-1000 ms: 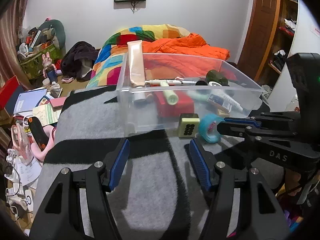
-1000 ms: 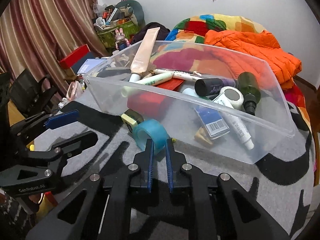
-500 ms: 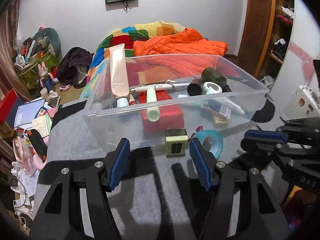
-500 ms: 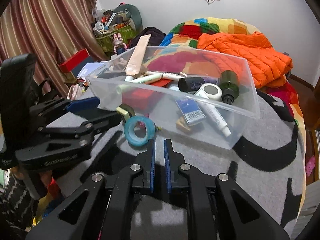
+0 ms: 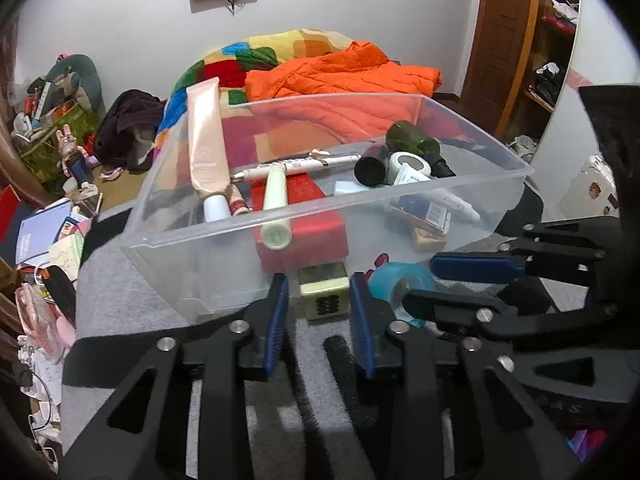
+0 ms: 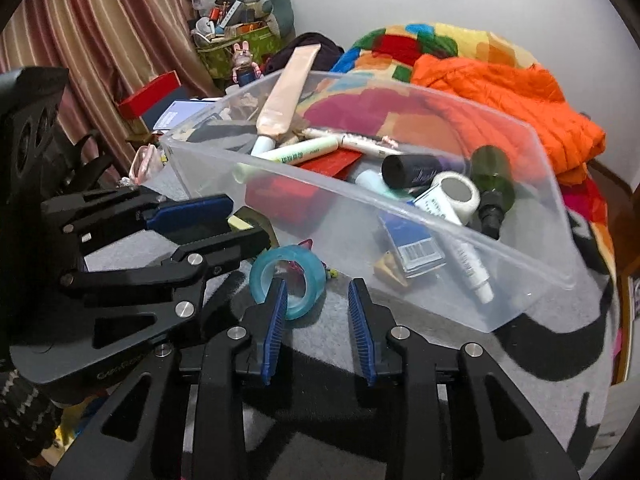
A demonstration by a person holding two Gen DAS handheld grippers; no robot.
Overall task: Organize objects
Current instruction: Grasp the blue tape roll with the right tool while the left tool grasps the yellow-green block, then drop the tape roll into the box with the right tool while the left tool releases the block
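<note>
A clear plastic bin on a grey and black cloth holds tubes, bottles, a red box and several other small items. In front of it lie a pale green cube and a blue tape roll. My left gripper is open, with the cube between its fingertips, not clamped. My right gripper is open; its left finger overlaps the tape roll's near side. Each gripper shows in the other's view, the right one and the left one.
A bed with a multicoloured quilt and an orange duvet lies behind the bin. Clutter, books and a red box sit to the left by striped curtains. A wooden door stands at the right.
My right gripper has opened from shut and moved up to the tape roll. My left gripper has moved forward so that the cube sits between its fingers.
</note>
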